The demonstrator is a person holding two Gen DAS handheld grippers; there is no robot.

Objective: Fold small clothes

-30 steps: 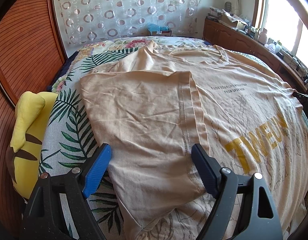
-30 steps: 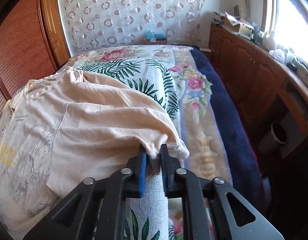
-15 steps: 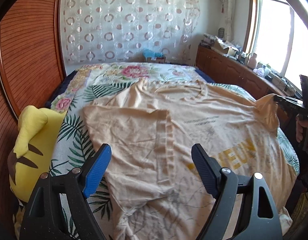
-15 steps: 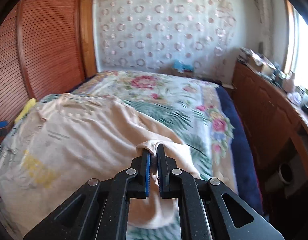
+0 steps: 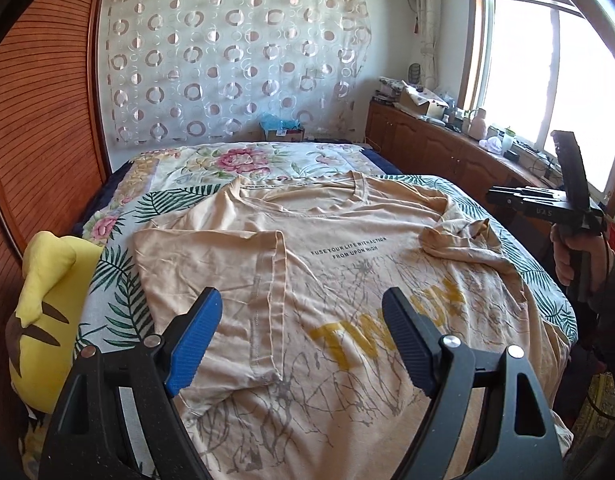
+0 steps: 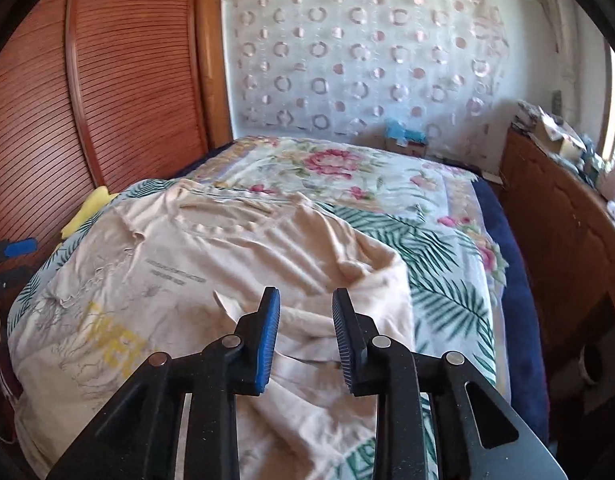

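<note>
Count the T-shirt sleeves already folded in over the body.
2. One sleeve lies flat over the T-shirt on its plush-toy side; the other sleeve sits bunched on the window side.

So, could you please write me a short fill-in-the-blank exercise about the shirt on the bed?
1. The T-shirt has large ____ letters printed on its front.
2. The plush toy beside the shirt is mostly ____.
3. The left gripper has its jaws ____.
4. The bedspread shows green ____ and pink flowers.

Missing words: yellow; yellow; open; leaves
</note>
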